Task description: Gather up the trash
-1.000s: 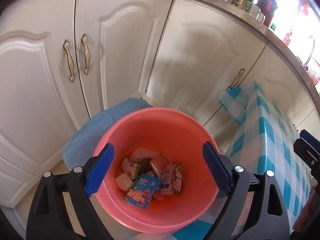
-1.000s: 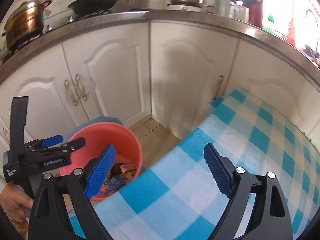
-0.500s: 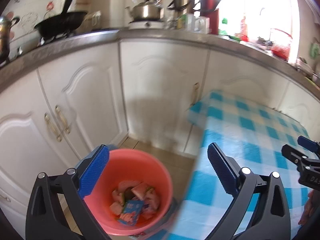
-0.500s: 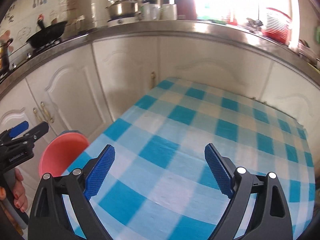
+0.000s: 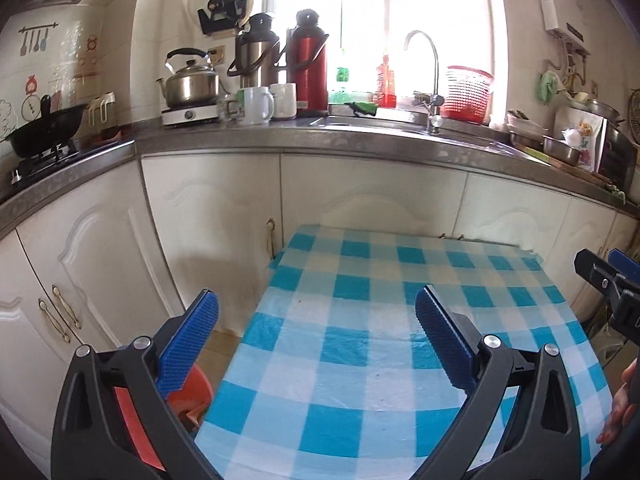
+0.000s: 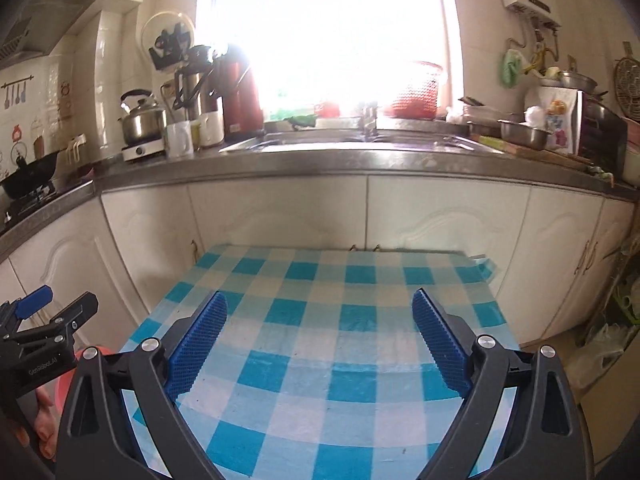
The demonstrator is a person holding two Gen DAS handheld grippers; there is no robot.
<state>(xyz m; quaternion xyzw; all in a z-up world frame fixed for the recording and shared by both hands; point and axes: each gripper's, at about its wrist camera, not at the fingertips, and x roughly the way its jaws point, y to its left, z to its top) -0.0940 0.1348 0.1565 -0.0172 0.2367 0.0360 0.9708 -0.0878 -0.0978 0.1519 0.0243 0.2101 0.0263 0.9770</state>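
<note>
My left gripper fills the bottom of its own view, jaws spread wide with nothing between them; its blue ribbed pads frame the near left corner of the table. Behind the left pad, at the lower left of the frame, a slice of the red trash bucket shows on the floor just beside the table's edge, mostly hidden by my finger; I cannot make out its contents from here.

My right gripper is also released and empty, held above the middle of the blue-and-white checked tablecloth, which runs from the bottom of the frame up toward the white cabinets. In this view the left gripper appears at the lower left edge, and a sliver of the bucket shows pink just below it.

Across the upper half of both views runs the grey countertop. On it, from left to centre, stand a black wok, a steel kettle on a small white hob, two white mugs, a steel flask and a red thermos. The faucet rises in front of the bright window, with a red mesh basket to its right.
</note>
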